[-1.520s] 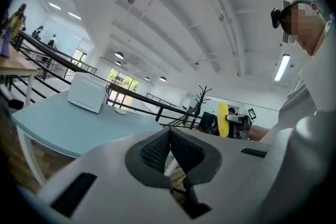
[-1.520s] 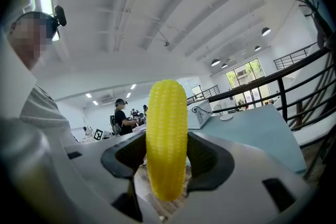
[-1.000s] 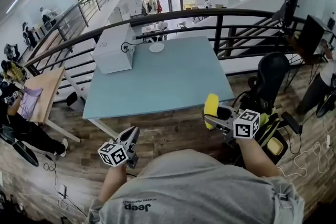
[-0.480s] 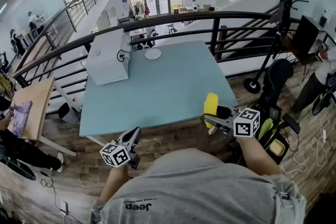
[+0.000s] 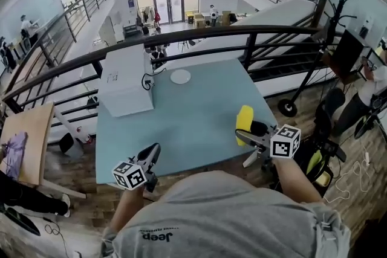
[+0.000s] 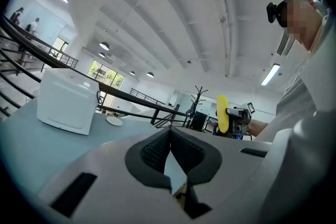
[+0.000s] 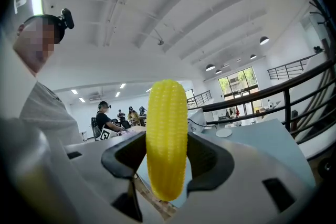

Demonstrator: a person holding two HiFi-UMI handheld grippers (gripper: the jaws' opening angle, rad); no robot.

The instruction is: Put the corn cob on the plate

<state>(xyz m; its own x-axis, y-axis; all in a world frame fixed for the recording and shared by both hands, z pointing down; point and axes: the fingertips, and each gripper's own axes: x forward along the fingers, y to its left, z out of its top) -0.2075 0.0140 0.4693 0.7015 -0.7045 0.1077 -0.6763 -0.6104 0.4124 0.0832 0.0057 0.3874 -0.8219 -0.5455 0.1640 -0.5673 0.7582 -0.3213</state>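
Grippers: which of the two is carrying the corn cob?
The right gripper: its jaws clamp the yellow corn cob upright. The left gripper is shut with nothing between its jaws.

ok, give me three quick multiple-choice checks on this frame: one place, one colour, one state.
1. Where on the table is the plate?
A. at the near edge
B. at the right corner
C. on the far part, near the white box

2. What colour is the corn cob in the right gripper?
A. green
B. yellow
C. white

3. What state is the left gripper in?
A. shut, empty
B. open, empty
C. shut on a cup

Answers:
1. C, the head view shows it far across the table, just right of the box.
2. B, every view shows it yellow.
3. A, its jaws meet with nothing between them.
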